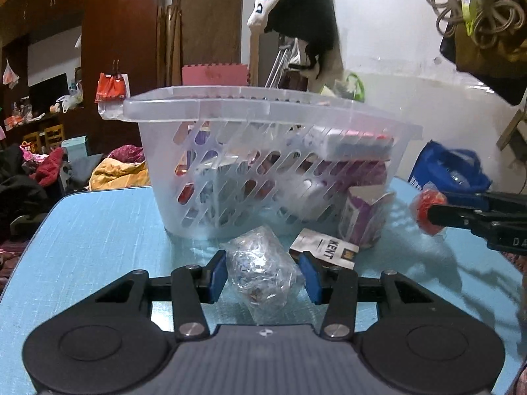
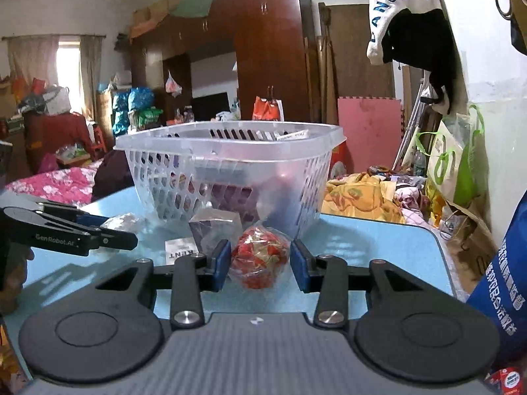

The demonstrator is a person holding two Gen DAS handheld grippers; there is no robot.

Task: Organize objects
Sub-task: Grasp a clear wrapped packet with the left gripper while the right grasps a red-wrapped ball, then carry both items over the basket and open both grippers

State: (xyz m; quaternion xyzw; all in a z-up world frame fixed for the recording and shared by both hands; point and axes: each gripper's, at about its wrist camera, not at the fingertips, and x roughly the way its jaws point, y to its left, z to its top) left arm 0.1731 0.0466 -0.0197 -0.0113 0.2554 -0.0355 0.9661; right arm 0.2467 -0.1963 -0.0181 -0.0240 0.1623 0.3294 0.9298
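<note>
A clear crinkly plastic packet (image 1: 260,263) lies on the blue table (image 1: 98,247), and the blue pads of my left gripper (image 1: 263,276) press on both its sides. My right gripper (image 2: 260,260) is shut on a red wrapped bundle (image 2: 260,253), held just above the table at the right (image 1: 428,212). Straight ahead stands a clear slotted basket (image 1: 230,105) with several boxes inside. A purple box (image 1: 362,217) leans on the basket's front, and a flat Kent pack (image 1: 326,247) lies beside it. In the right wrist view the left gripper (image 2: 131,240) shows at the left.
A blue bag (image 1: 451,171) stands beyond the table's right edge. Clothes hang above the basket (image 1: 296,10). Bedding and heaped fabric (image 2: 362,197) lie behind the table. The table's rounded right corner (image 2: 438,240) is near my right gripper.
</note>
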